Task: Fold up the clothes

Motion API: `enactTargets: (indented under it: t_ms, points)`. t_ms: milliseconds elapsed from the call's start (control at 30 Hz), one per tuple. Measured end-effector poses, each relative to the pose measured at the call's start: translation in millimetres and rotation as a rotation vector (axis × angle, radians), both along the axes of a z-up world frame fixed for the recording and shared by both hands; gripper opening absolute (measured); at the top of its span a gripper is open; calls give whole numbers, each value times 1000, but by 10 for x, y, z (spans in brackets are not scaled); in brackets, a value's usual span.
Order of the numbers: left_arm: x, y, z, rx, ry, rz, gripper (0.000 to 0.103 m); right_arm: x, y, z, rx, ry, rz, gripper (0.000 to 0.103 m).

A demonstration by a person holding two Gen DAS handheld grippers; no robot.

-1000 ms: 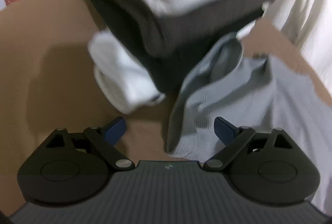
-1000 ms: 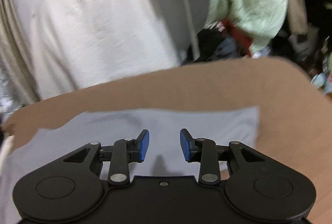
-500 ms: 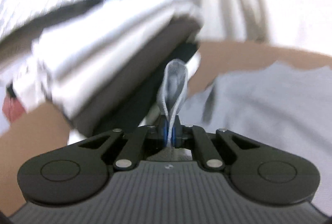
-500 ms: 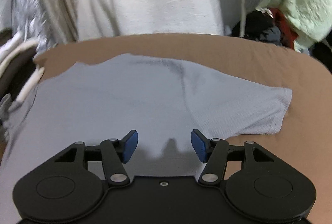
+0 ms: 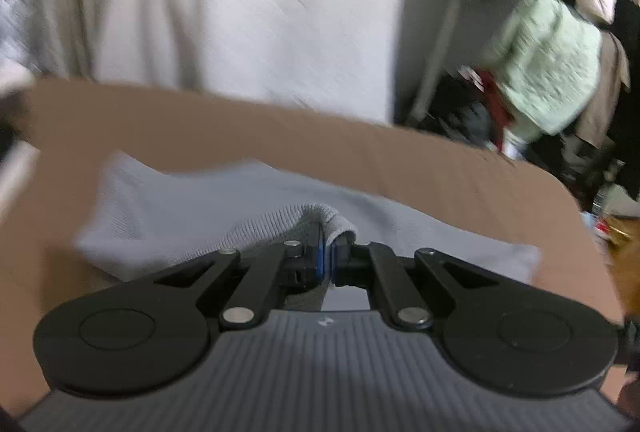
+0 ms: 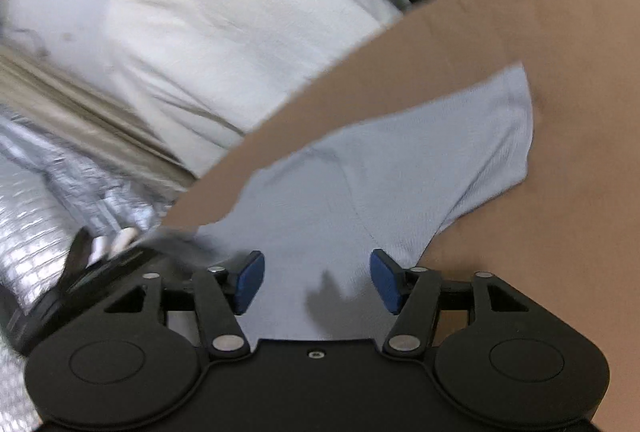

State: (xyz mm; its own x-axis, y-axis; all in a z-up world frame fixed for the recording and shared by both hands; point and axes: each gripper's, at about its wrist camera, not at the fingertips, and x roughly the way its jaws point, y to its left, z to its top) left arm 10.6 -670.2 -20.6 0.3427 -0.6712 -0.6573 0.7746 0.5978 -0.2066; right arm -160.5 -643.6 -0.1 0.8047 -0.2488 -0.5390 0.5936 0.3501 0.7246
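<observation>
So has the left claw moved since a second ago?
Yes. The left claw, shut on the grey shirt, has swung right, away from the folded stack, toward the mint-green cloth.

The shirt is lying on the table, its sleeve reaching rightward; hanging cloth is standing behind the table's far edge (piled clothes sitting further right)
</observation>
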Motion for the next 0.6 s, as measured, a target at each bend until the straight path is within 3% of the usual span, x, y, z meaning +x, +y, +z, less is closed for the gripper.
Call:
enactTargets:
  t_ms: [67,200,300,433,467,533,567,600]
  points:
    - [-250,-330,-229,44,27,-9,3,-155,-55,-69,14,-8,-31,72]
    - [-430,-642,-670,119,80,-8,3,-334,-286,-410,162,-44,-136,72]
    - [-492,-614,-875,152,88,-30,3,-348,-361,-482,208,-104,-134,72]
    - [-480,-404,-854,151,110,-89,7,-255,-347,-461,185,-122,-86,72]
    - [-495,-328,-817,155,113,-92,11,-229,-351,-472,188,-121,-77,72]
    - [-529,-175,-717,192,109,-54,28,-199,-395,-556,225,-131,-76,72]
    - [-564,-35,-671,193,100,-32,42,-189,-425,-612,252,-138,-79,72]
    - [-615,153,-624,172,87,-19,49,-176,-455,-653,273,-148,-79,72]
